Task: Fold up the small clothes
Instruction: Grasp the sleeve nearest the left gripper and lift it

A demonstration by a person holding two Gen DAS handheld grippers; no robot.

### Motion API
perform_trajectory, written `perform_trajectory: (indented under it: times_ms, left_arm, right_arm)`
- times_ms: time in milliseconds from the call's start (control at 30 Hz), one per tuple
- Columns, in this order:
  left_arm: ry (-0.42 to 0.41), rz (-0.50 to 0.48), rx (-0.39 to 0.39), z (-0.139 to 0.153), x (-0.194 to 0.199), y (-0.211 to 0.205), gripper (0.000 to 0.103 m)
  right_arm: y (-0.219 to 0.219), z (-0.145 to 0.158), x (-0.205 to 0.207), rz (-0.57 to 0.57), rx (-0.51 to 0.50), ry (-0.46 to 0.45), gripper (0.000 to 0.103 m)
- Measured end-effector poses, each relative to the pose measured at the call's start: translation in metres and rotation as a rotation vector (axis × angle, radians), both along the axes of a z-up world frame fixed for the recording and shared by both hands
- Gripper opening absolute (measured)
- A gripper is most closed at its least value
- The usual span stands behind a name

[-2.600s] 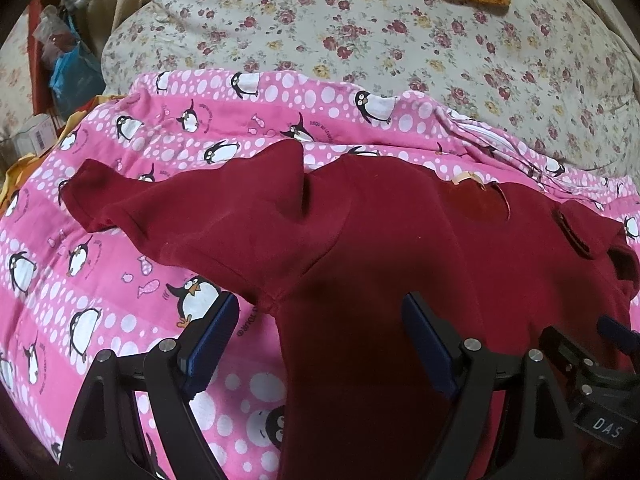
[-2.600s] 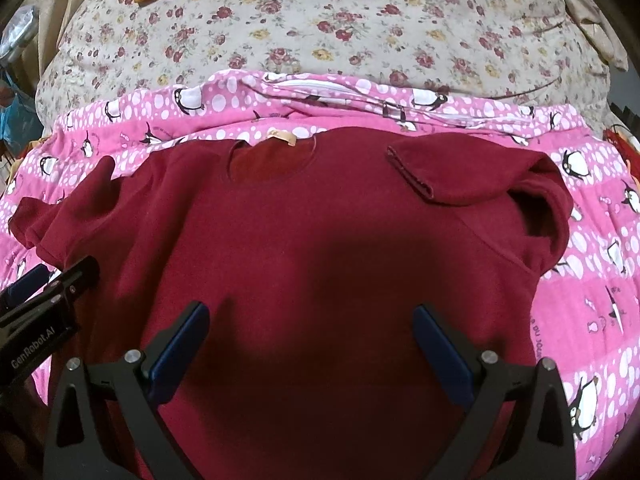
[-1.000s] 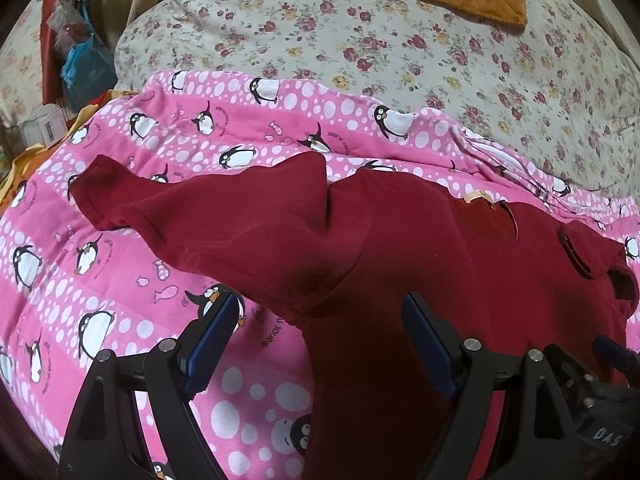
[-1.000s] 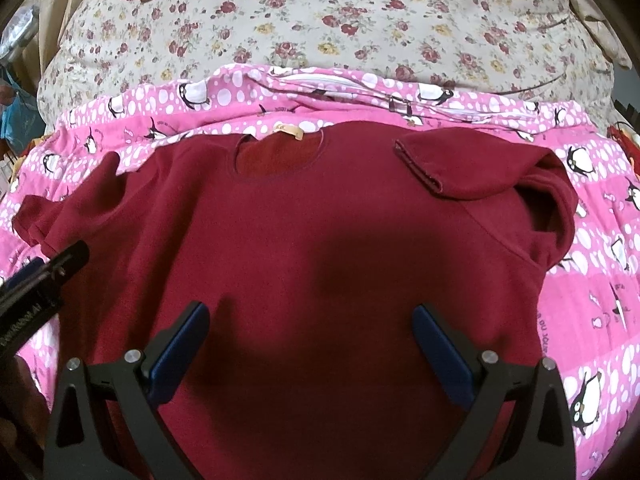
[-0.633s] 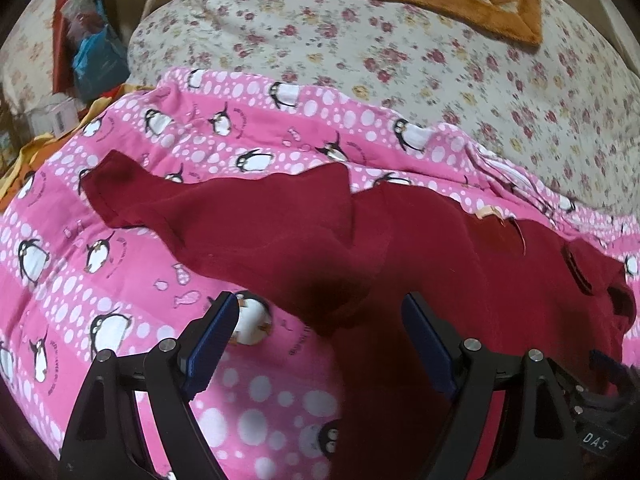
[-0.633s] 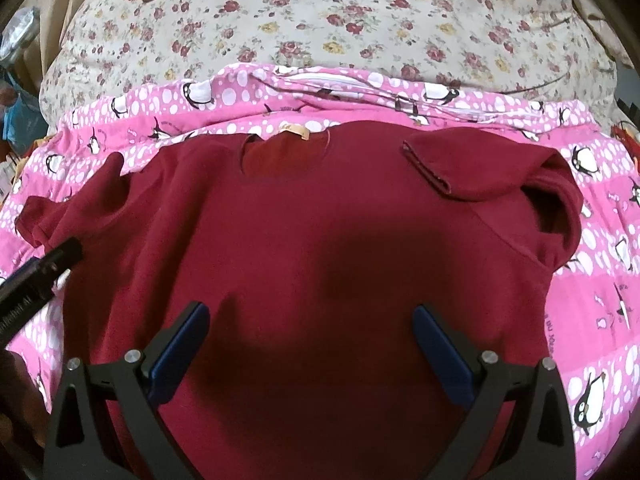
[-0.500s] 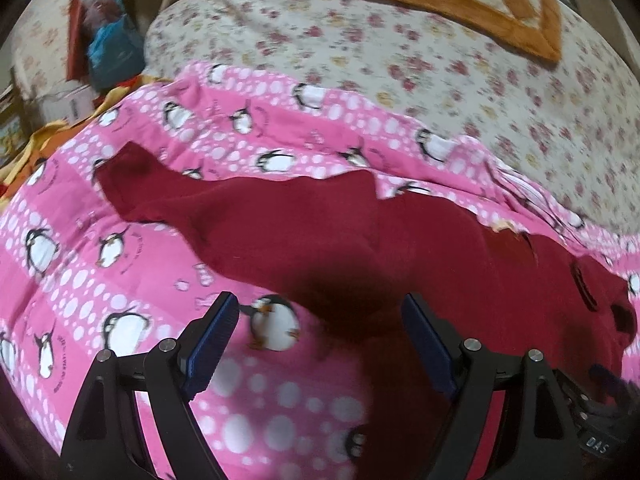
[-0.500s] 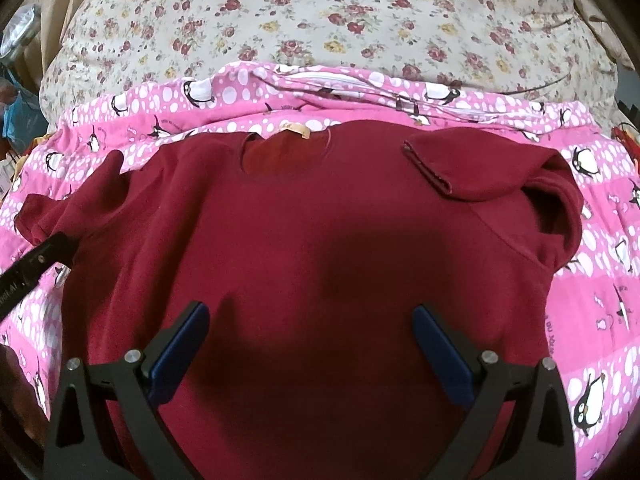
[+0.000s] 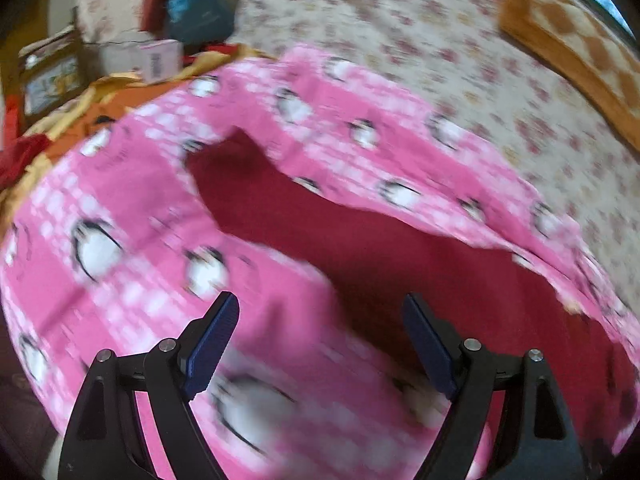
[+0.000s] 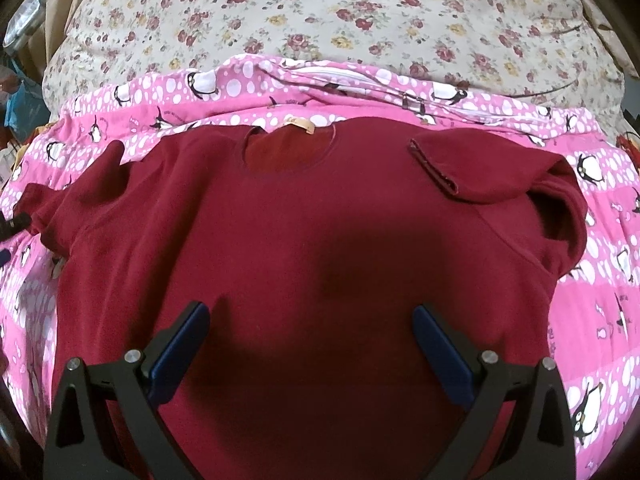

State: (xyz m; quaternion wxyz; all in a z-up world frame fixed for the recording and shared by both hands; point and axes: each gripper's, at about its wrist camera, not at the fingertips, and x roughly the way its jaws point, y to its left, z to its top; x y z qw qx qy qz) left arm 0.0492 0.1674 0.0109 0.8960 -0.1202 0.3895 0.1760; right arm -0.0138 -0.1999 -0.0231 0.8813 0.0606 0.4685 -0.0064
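One dark red shirt (image 10: 320, 248) lies flat, front up, in the centre of the right wrist view, on a pink blanket with penguins (image 10: 600, 288). Its neck opening with a small tan label (image 10: 298, 125) is at the upper middle of the frame. At the upper right, one sleeve (image 10: 480, 172) is folded inward over the chest; the other sleeve (image 10: 52, 208) spreads to the left edge. The right gripper (image 10: 311, 336) is over the lower part of the shirt, its blue-padded fingers wide apart and holding nothing. In the blurred left wrist view, the left gripper (image 9: 320, 328) also has its fingers apart, over the blanket beside the spread sleeve (image 9: 256, 184). Beyond the blanket is a floral cover (image 10: 320, 20), and an orange checked cloth (image 9: 568, 40) is at the upper right.
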Motion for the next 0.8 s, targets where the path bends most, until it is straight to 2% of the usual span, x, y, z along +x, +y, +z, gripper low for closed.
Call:
perform_trajectory:
  times_ms: [67,233,367,533,567,633,667,733,800]
  left_arm:
    - [0.021,0.070,0.043,-0.002,0.009,0.023,0.066]
    - [0.064,0.209,0.025,-0.019,0.038,0.077,0.065]
    - [0.094,0.237,0.042,-0.036,0.065,0.093,0.052]
    - [0.061,0.228,0.062,-0.041,0.080,0.100,0.049]
    - [0.053,0.221,0.066,-0.042,0.085,0.100,0.043]
    - [0.049,0.222,0.072,-0.043,0.086,0.103,0.022]
    - [0.047,0.225,0.062,-0.043,0.086,0.105,0.000]
    - [0.011,0.191,-0.046,-0.041,0.084,0.114,0.000]
    - [-0.021,0.180,-0.122,-0.031,0.076,0.120,0.000]
  right_arm:
    - [0.000,0.000,0.000,0.007,0.001,-0.001,0.103]
    - [0.003,-0.001,0.001,0.020,-0.027,-0.005,0.103]
    - [0.005,-0.003,0.004,0.043,-0.056,0.005,0.103]
    - [0.005,-0.003,0.004,0.044,-0.059,0.005,0.103]
    - [0.005,-0.003,0.004,0.044,-0.060,0.005,0.103]
    - [0.006,-0.004,0.005,0.045,-0.060,0.003,0.103]
    - [0.006,-0.004,0.004,0.044,-0.060,0.004,0.103]
    - [0.006,-0.004,0.006,0.047,-0.058,0.006,0.103]
    - [0.005,-0.002,0.008,0.061,-0.052,0.013,0.103]
